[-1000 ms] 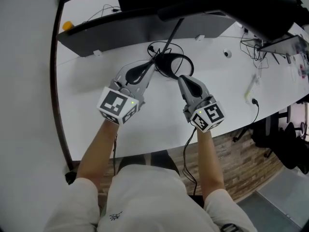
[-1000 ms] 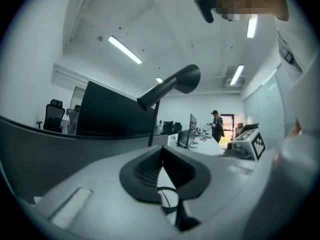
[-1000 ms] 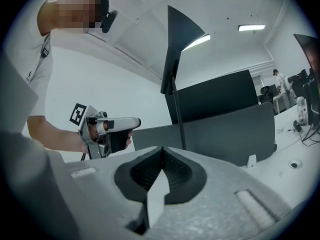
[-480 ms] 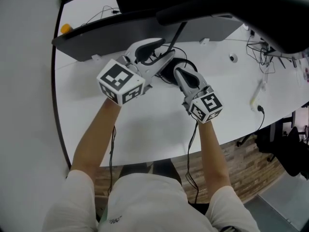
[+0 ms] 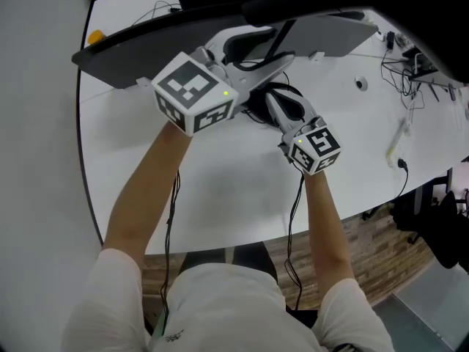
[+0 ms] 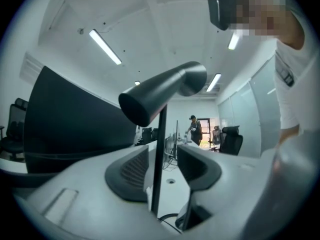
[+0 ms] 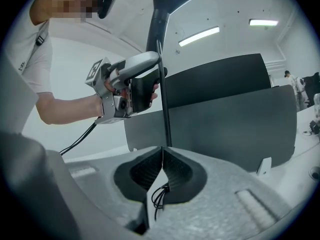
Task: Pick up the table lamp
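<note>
Head view had both tools working the thin stem [image 6: 158, 174] of the table lamp [image 6: 170, 86], above the white table [image 5: 220, 182]. Up the stem sat the left gripper [image 5: 278, 46], its jaws just swung wide apart, the stem standing loose between the pads, nothing gripped! Lower down the stem sat the right gripper [image 5: 271, 100], jaws pinched tight together, the stem rising straight out from between their tips, and a black cable [image 7: 159, 199] looped just under that pinch. Atop the stem leaned the dark shade [image 6: 142, 108].
</note>
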A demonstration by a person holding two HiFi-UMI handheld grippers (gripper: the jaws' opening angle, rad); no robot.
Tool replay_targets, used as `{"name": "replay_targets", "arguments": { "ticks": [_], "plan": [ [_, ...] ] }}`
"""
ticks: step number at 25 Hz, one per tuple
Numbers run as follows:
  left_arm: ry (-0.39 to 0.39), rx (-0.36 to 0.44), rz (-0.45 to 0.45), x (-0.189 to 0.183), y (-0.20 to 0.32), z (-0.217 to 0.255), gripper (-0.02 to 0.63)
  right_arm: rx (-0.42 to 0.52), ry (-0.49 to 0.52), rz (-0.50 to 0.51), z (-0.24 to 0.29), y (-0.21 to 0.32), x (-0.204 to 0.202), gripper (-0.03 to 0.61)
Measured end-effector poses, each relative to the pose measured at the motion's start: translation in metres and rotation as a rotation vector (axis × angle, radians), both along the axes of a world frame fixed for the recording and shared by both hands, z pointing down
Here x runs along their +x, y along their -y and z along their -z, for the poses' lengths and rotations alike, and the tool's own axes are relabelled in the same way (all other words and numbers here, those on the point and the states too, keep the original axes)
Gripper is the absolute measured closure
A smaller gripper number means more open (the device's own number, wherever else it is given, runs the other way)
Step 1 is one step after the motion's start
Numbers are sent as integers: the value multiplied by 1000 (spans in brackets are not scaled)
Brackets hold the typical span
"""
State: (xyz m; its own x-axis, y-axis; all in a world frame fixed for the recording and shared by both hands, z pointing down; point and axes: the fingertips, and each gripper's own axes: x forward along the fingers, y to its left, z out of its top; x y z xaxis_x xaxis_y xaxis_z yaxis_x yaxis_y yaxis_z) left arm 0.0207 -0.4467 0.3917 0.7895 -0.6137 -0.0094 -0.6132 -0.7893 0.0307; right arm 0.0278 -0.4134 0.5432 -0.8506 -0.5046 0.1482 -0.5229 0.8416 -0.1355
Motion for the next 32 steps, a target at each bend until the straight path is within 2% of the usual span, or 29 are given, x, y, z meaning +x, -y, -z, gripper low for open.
{"name": "replay_targets", "arguments": {
  "ticks": [6, 7, 8, 11, 21, 23, 32],
  "plan": [
    [-28, 16, -31, -1, 3, 7, 461, -7, 17, -20, -4, 3, 4, 564],
    [-30, 20, -33, -1, 3, 8, 473, -9, 18, -21, -6, 3, 3, 520],
    [-33, 23, -35, 0, 4, 9, 481, -8, 20, -23, -6, 3, 3, 509],
    [-42, 34, -32, 1, 6, 11, 550, -5, 29, -24, -7, 5, 3, 509],
    [-10, 85, 39, 3, 5, 13, 574, 19, 2, -1, -10, 19, -8, 505],
    [-14, 92, 47, 3, 6, 14, 574, 10, -3, 13, -15, 21, -14, 459],
    [-35, 115, 137, 0, 6, 17, 574, -13, -31, 47, -41, 34, -38, 433]
  ]
}}
